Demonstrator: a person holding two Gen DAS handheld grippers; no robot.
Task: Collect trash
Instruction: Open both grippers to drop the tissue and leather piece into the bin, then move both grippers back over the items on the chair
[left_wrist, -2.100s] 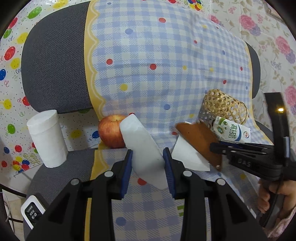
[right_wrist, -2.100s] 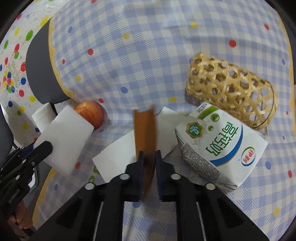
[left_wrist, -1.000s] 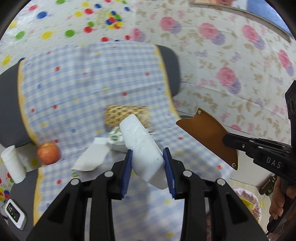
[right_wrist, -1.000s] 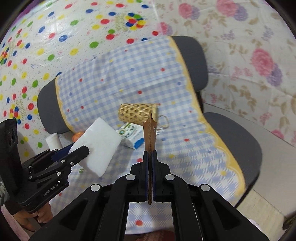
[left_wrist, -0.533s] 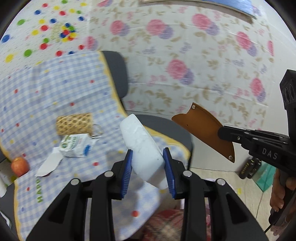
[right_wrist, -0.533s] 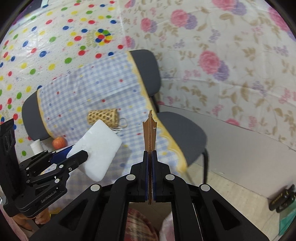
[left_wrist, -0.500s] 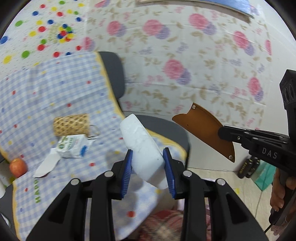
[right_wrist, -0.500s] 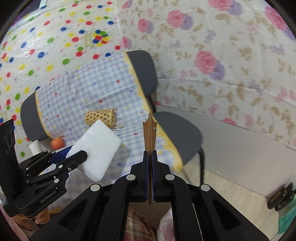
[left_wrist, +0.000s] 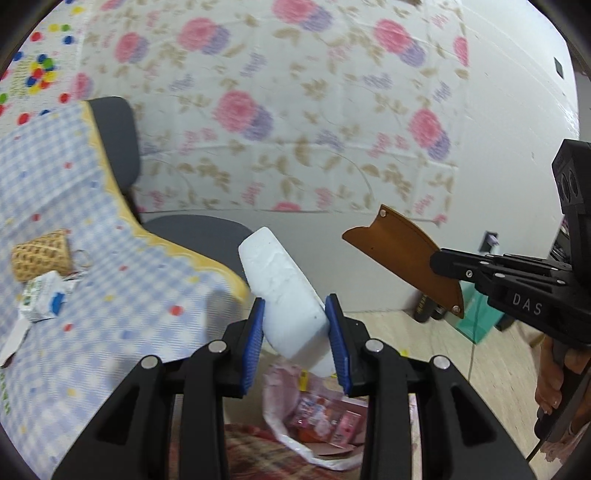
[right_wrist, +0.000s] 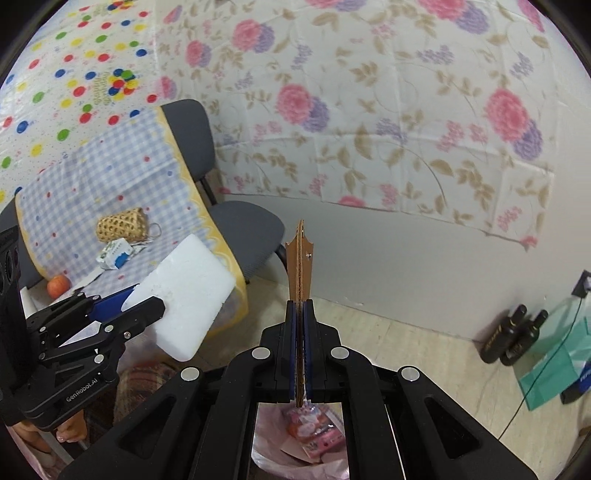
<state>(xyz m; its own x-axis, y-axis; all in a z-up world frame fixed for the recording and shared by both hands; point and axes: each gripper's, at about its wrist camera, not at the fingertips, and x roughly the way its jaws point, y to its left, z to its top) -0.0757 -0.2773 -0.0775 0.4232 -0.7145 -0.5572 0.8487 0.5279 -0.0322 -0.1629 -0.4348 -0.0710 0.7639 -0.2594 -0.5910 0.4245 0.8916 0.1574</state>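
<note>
My left gripper (left_wrist: 295, 325) is shut on a white foam block (left_wrist: 284, 291), which sticks up and away between its blue pads. In the right wrist view the same foam block (right_wrist: 184, 299) shows at the left. My right gripper (right_wrist: 300, 332) is shut on a thin brown cardboard piece (right_wrist: 300, 266), seen edge-on; the left wrist view shows this cardboard piece (left_wrist: 402, 251) flat at the right. Below both grippers sits a bin with a pinkish bag (right_wrist: 295, 435) holding wrappers. A milk carton (left_wrist: 40, 299) and a white paper (left_wrist: 11, 339) lie on the checked cloth (left_wrist: 92, 314).
Chairs draped with the checked cloth stand at the left, bearing a woven basket (right_wrist: 120, 223) and an apple (right_wrist: 58, 285). Flowered sheeting (right_wrist: 369, 129) covers the wall. On the floor at the right lie two black handsets (right_wrist: 513, 339) and a green bag (right_wrist: 557, 365). A plaid cloth (left_wrist: 266, 454) lies beside the bin.
Both grippers have swung right, away from the chairs, and sunk a little toward the bin, each keeping its load. The chair and its items have slid to the left of both views.
</note>
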